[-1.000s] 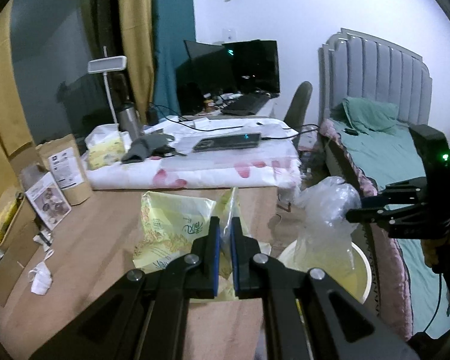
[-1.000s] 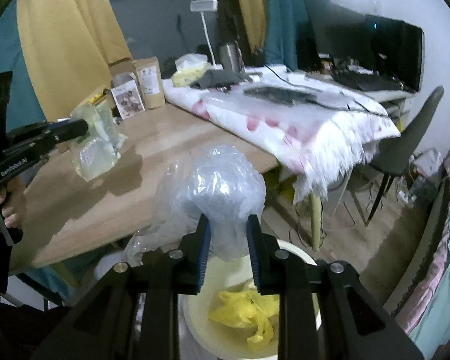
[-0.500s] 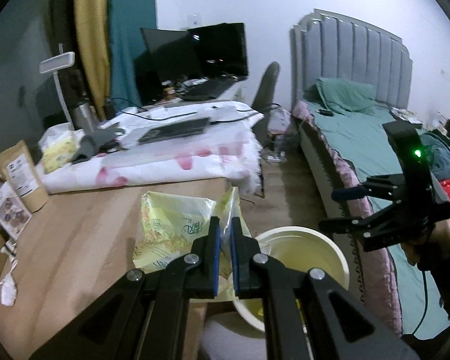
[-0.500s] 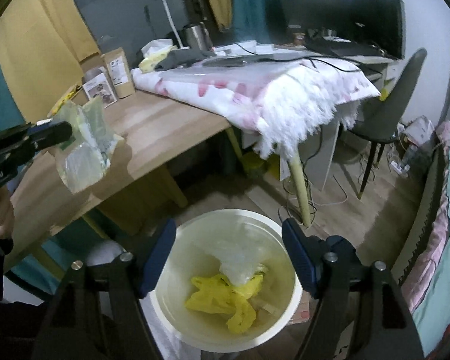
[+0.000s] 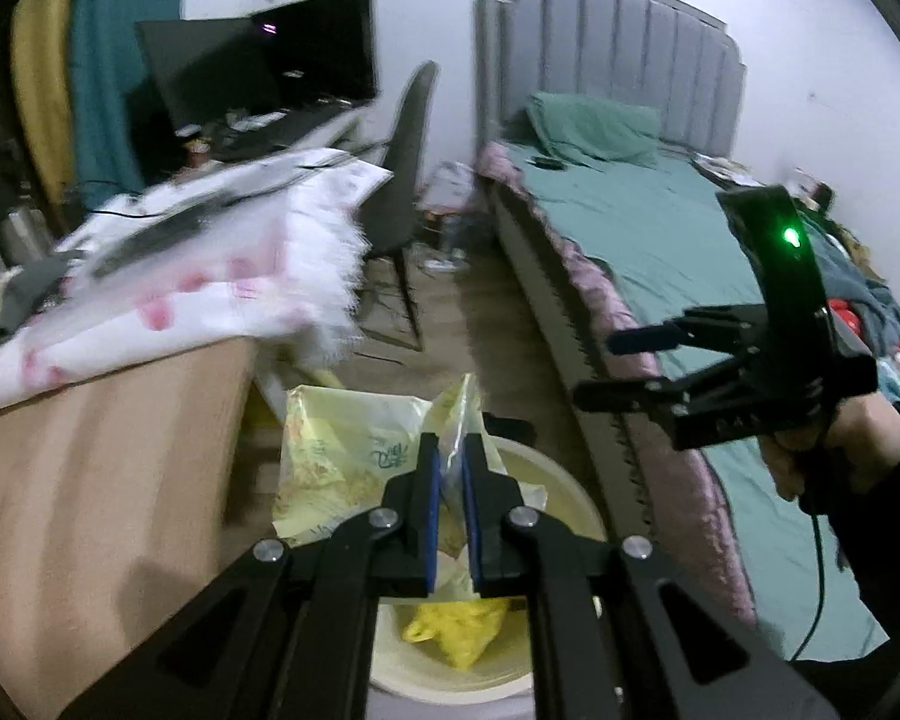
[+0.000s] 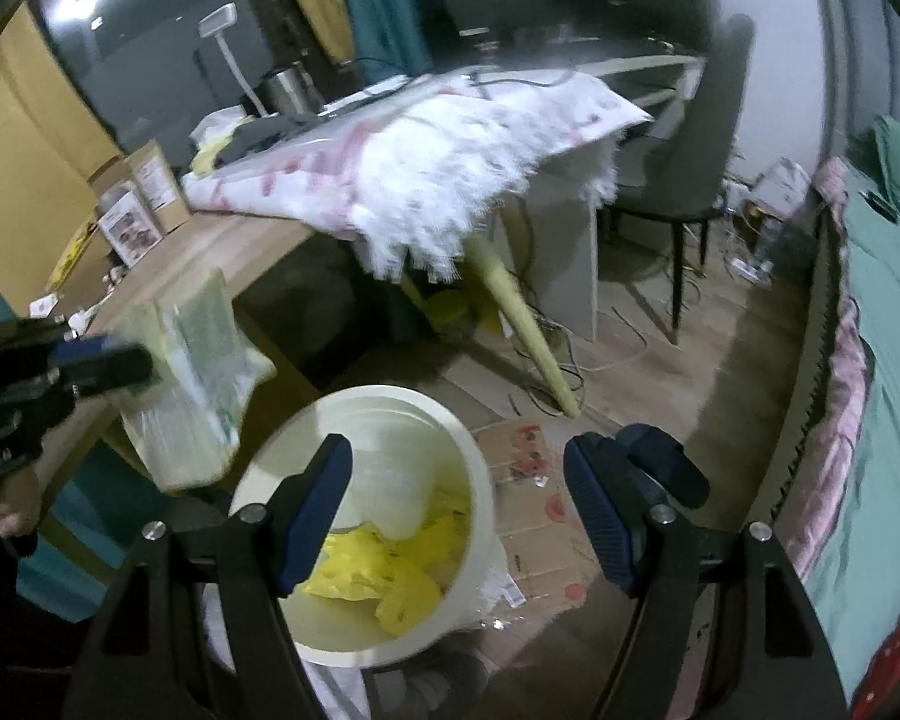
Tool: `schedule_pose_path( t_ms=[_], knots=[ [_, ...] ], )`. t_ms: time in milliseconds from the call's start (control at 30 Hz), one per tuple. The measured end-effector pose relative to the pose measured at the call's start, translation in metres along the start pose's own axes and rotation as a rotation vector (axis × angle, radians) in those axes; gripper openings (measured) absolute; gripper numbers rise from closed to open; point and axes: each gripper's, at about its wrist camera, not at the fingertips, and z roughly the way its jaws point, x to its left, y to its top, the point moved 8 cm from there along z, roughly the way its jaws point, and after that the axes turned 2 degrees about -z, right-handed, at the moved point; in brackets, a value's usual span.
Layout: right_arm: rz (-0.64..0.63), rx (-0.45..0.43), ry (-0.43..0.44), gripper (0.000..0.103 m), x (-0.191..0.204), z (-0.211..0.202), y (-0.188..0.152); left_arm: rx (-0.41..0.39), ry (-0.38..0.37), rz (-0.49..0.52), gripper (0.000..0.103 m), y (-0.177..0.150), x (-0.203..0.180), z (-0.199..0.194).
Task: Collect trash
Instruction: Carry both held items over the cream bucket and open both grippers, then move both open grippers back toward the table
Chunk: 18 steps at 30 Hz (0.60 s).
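— Left wrist view first: left tool (image 5: pixel 450 468) closed down tight on a crinkled pale-yellow plastic wrapper (image 5: pixel 354 456), pinched at one edge, sheet hanging ahead and left of the pads. Directly beneath and just past the tips — round cream plastic bin (image 5: pixel 570 516), crumpled yellow bag (image 5: pixel 456 630) lying inside. Wooden worktop (image 5: pixel 90 480) off to the left, clear of the wrapper.

— And the other tool there?

— Right tool (image 5: pixel 600 366) out to the right over the bed edge, spread wide, nothing in it.

— Right wrist view?

— Right tool (image 6: pixel 456 510) gaping, empty, looking down into the bin (image 6: pixel 480 468). Wrapper (image 6: pixel 192 384) held up left of the rim, not yet over the mouth, left tool (image 6: pixel 108 366) gripping it. Likely needs only a short carry rightward, then release; left hand plainly the nearer one.
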Motion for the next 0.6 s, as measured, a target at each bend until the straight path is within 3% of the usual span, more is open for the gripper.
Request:
schedule_pose_path(
  t_ms=[133,233,300,367,600],
  knots=[
    [0.026,-0.002,-0.024,0.071,-0.016,-0.005,-0.005,0.028,-0.052,0.040,0.007,-0.001,-0.023,0.021],
    [0.041,-0.003,-0.040,0.071,-0.024,-0.009,-0.008,0.080,-0.071,0.067,0.015,-0.007,-0.032,0.038],
    [0.046,-0.003,-0.047,0.071,-0.028,-0.011,-0.009,0.110,-0.083,0.071,0.038,-0.013,-0.034,0.045],
    [0.046,-0.003,-0.050,0.071,-0.028,-0.012,-0.009,0.115,-0.089,0.064,0.053,-0.017,-0.035,0.046],
    [0.006,-0.003,-0.040,0.071,-0.007,-0.011,-0.002,0.077,-0.050,0.054,0.054,-0.018,-0.021,0.024]
  ],
)
